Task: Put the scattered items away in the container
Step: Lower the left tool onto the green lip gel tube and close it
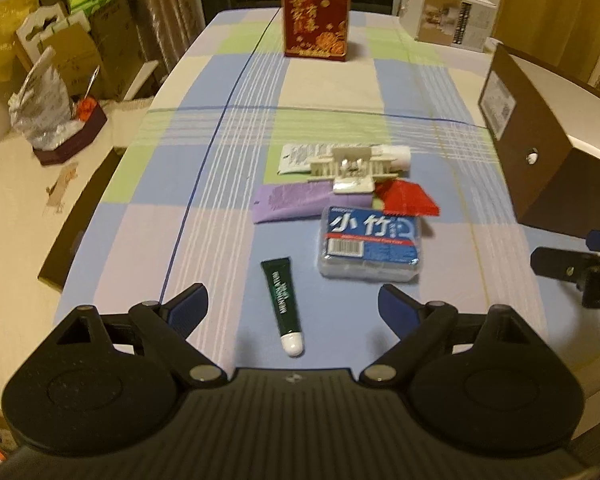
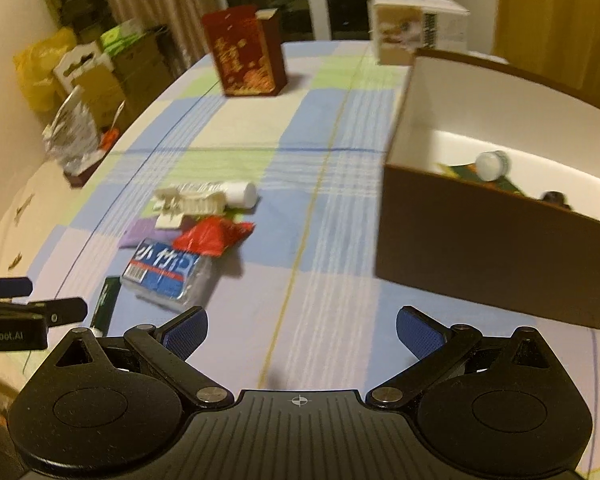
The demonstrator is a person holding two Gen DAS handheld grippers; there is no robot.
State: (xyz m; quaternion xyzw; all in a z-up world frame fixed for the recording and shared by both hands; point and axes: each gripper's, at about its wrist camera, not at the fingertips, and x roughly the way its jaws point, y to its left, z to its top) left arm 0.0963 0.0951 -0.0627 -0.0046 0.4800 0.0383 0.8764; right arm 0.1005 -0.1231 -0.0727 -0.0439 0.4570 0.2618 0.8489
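A: Where do the scattered things lie?

B: On the checked surface (image 1: 220, 160): a green tube (image 1: 283, 300) nearest the left hand-held gripper (image 1: 293, 304), then a blue packet (image 1: 370, 246), a red wrapper (image 1: 408, 199), a purple sachet (image 1: 300, 202) and a white clip (image 1: 350, 170).

A: And the hand-held grippers?

B: Both spread wide, grasping nothing. The right hand-held gripper (image 2: 302, 330) hovers near the brown box (image 2: 480, 260), which holds a white-capped tube (image 2: 492, 165).

Warm, dim indoor light is tinting both views yellowish. Motion blur is smearing the right wrist view, especially the box (image 2: 496, 248) and the counter (image 2: 332, 184). Fisheye distortion is bending the edges, and dark vignetting is filling the corners.
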